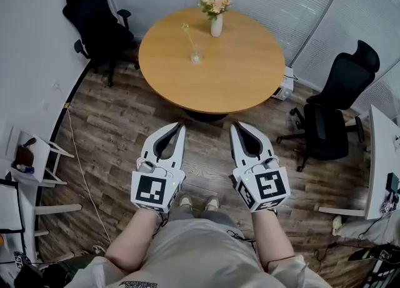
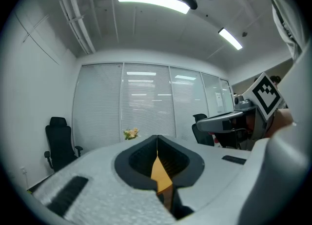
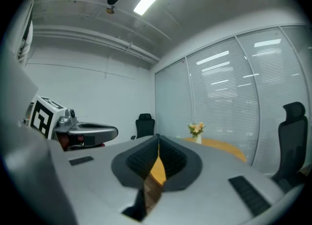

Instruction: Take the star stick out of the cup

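On the round wooden table [image 1: 237, 74], a small clear cup [image 1: 196, 57] holds the thin star stick [image 1: 189, 40], whose pale star tops it at the upper end. Both grippers hang over the floor on the near side of the table, well short of the cup. My left gripper [image 1: 181, 126] is shut with nothing in it, and my right gripper [image 1: 234, 125] is also shut and empty. In the left gripper view the gripper [image 2: 157, 141] has its jaws closed, tips touching; in the right gripper view the gripper [image 3: 158, 141] shows the same. The jaws hide the cup in both gripper views.
A white vase of flowers [image 1: 216, 18] stands at the table's far side. One black office chair [image 1: 94, 21] is at the far left, another [image 1: 334, 115] at the right. A white shelf [image 1: 37, 155] lines the left wall and a desk [image 1: 382, 162] the right edge.
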`<state>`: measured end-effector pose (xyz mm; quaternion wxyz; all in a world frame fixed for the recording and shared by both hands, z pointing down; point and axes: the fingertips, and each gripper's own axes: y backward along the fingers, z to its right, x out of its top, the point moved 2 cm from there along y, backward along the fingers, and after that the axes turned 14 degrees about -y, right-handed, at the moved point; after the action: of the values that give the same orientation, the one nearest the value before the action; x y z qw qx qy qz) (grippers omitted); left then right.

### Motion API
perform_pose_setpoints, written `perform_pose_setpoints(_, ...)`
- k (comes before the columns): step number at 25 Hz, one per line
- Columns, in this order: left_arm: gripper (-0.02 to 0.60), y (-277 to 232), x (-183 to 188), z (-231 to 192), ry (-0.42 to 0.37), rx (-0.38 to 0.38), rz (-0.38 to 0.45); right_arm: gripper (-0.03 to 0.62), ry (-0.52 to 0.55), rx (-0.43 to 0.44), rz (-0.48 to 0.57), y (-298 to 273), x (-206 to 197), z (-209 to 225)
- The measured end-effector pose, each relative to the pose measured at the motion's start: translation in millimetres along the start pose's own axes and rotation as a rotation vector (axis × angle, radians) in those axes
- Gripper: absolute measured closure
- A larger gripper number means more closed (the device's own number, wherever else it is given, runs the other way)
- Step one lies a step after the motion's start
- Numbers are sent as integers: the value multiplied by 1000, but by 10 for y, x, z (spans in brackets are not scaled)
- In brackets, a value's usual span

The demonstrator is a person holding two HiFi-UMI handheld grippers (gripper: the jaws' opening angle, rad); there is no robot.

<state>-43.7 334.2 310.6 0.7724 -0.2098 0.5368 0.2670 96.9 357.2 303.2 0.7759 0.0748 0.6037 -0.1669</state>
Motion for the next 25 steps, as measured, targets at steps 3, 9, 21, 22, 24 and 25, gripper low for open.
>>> perform_pose_setpoints(3, 558, -49, -20, 60, 5, 1, -10, 565, 2, 2, -13, 1, -24, 79)
perform_pose_setpoints(9, 558, -205, 8, 134, 2, 18, -22, 565, -5, 8, -23, 18, -14, 302)
perform_pose_setpoints(21, 558, -431, 5, 316, 5, 87, -63, 565, -15, 58, -20, 77, 9, 677)
perform_pose_setpoints(22, 558, -442, 4, 330, 3, 90, -66, 565, -15, 61, -22, 75, 0, 702)
perform_pose_setpoints(24, 558, -452, 3, 350, -2, 94, -69, 564, -23, 64, -25, 69, -23, 737)
perform_pose_setpoints(25, 558, -451, 3, 354, -3, 96, -69, 563, -24, 66, -25, 63, -33, 743)
